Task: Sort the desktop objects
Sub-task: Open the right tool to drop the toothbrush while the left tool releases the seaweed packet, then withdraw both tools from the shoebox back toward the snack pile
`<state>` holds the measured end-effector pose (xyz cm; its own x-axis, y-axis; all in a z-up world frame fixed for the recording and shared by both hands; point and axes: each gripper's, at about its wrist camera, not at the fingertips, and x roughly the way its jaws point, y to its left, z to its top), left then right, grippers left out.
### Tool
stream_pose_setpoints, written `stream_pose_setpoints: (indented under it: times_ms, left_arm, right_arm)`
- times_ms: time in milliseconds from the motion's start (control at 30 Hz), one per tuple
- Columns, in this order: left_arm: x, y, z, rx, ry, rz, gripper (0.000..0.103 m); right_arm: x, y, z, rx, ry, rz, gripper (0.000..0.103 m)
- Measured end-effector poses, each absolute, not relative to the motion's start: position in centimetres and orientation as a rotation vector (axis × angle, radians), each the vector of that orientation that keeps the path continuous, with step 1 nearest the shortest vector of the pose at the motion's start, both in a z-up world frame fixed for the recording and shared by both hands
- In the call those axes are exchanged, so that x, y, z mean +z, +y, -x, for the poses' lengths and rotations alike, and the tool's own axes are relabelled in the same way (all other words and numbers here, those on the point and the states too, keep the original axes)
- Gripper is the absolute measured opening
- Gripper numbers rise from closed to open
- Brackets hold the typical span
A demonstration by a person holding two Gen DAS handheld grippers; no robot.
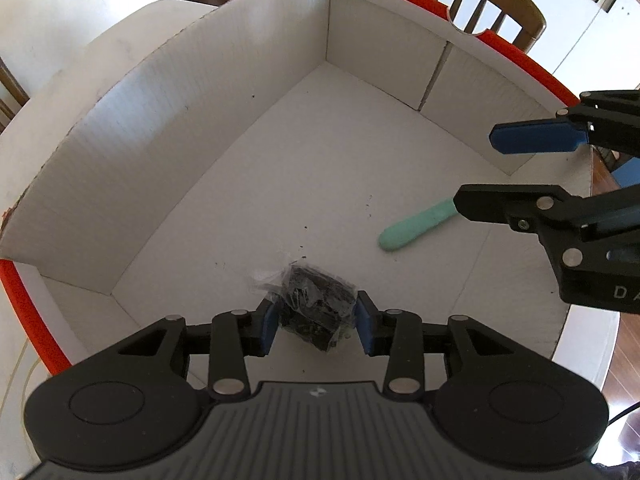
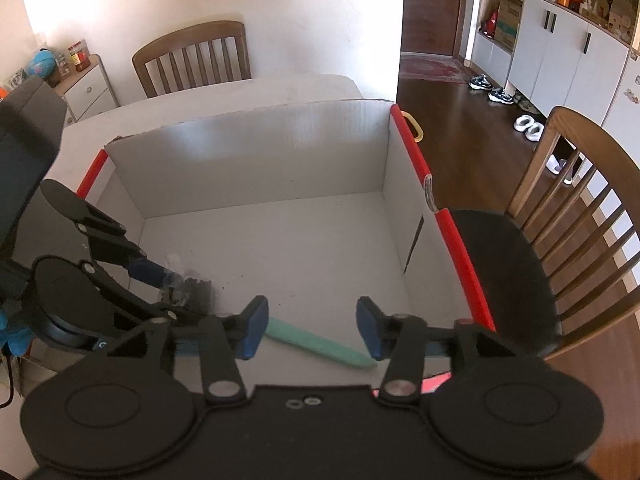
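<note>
A white cardboard box (image 1: 200,128) with red rims lies open on the table. My left gripper (image 1: 316,322) is low inside it, its blue pads against both sides of a black object in a clear plastic bag (image 1: 316,308). A mint-green stick (image 1: 416,226) lies on the box floor to the right. My right gripper (image 2: 312,326) is open and empty, above the green stick (image 2: 320,344). In the right wrist view the left gripper (image 2: 168,284) and the bagged object (image 2: 192,284) are at the left.
The box (image 2: 416,164) sits on a white table (image 2: 240,88). Wooden chairs (image 2: 580,208) stand to the right and at the far side (image 2: 192,56). A wood floor with shoes (image 2: 492,94) and cabinets lies beyond.
</note>
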<state>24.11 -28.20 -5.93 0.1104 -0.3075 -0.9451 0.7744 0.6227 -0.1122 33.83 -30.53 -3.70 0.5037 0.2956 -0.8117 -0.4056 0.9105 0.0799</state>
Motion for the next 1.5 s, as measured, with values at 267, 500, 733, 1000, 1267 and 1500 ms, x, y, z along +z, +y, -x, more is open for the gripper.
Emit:
stream_pose_setpoints:
  times_ms: [267, 500, 733, 1000, 1267, 1500]
  left_arm:
    - [-4.9, -27.9, -23.7, -0.845, 1.177, -0.45, 0.071]
    - [-3.2, -26.8, -23.4, -0.835, 1.133, -0.403, 0.073]
    - [-1.3, -25.7, -22.6, -0.822, 1.075, -0.377, 0.073]
    - [1.2, -23.7, -21.3, -0.806, 1.009, -0.32, 0.073]
    - [3.3, -22.0, -18.9, -0.789, 0.92, -0.304, 0.073]
    - [4.7, -20.7, -16.3, -0.8, 0.845, -0.292, 0.073]
  right_arm:
    - [-3.2, -30.6, -33.2, 0.442, 0.945, 0.124, 0.057]
    - [-2.1, -30.6, -32.6, 0.46, 0.921, 0.121, 0.059]
    - [-0.7, -30.6, -31.8, 0.48, 0.898, 0.115, 0.06]
    - [1.0, -30.9, -30.6, 0.51, 0.863, 0.13, 0.064]
    - [2.0, -30.8, -29.5, 0.523, 0.841, 0.124, 0.07]
    - [2.3, -30.3, -28.2, 0.528, 0.831, 0.128, 0.074]
